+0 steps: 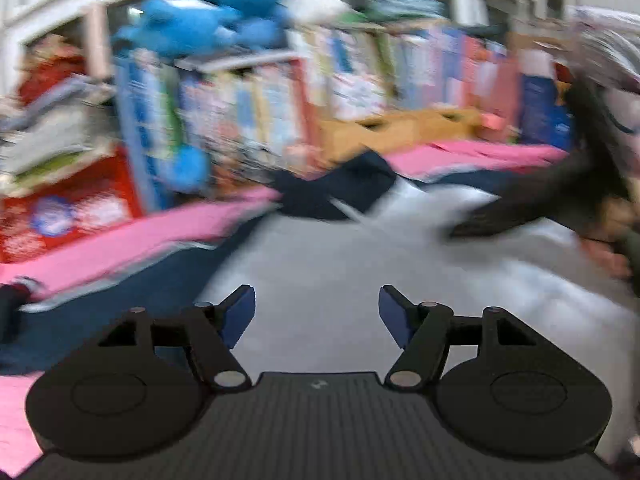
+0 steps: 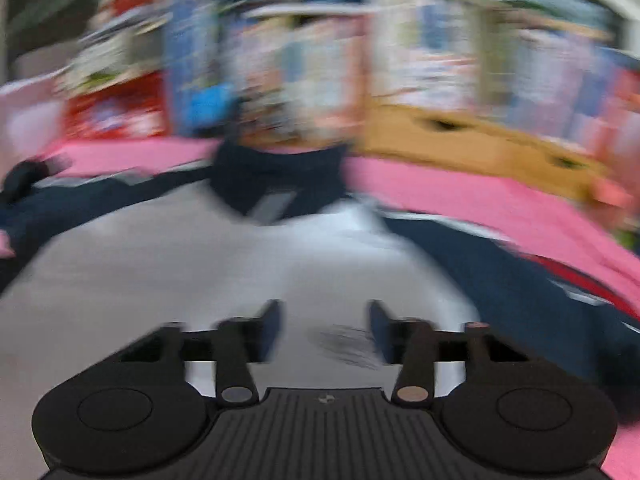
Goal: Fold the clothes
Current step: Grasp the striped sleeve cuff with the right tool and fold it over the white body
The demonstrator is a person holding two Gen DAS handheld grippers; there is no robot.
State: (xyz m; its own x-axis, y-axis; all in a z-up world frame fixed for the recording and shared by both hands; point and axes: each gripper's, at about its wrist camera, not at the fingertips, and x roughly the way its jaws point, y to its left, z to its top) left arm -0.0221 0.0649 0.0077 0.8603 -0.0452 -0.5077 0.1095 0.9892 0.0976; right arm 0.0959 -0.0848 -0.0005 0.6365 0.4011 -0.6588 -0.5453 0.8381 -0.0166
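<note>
A grey top (image 1: 320, 256) with a navy collar (image 1: 340, 192) and navy sleeves (image 1: 120, 312) lies spread on a pink surface (image 1: 100, 248). My left gripper (image 1: 317, 308) hovers over the grey body, open, with nothing between its blue pads. At the right of that view a person's hand (image 1: 604, 252) holds a dark blurred shape over the cloth. In the right wrist view the same top (image 2: 200, 272) fills the middle, collar (image 2: 276, 176) at the far side. My right gripper (image 2: 325, 320) is low over the grey cloth, with a gap between its pads and nothing gripped. Both views are heavily blurred.
Behind the pink surface (image 2: 480, 200) stands a crowded shelf of colourful books and boxes (image 1: 260, 100). A cardboard box (image 2: 480, 148) lies along the far edge. A blue plush toy (image 1: 200, 20) sits on top of the shelf, and a red box (image 1: 68, 208) stands at the left.
</note>
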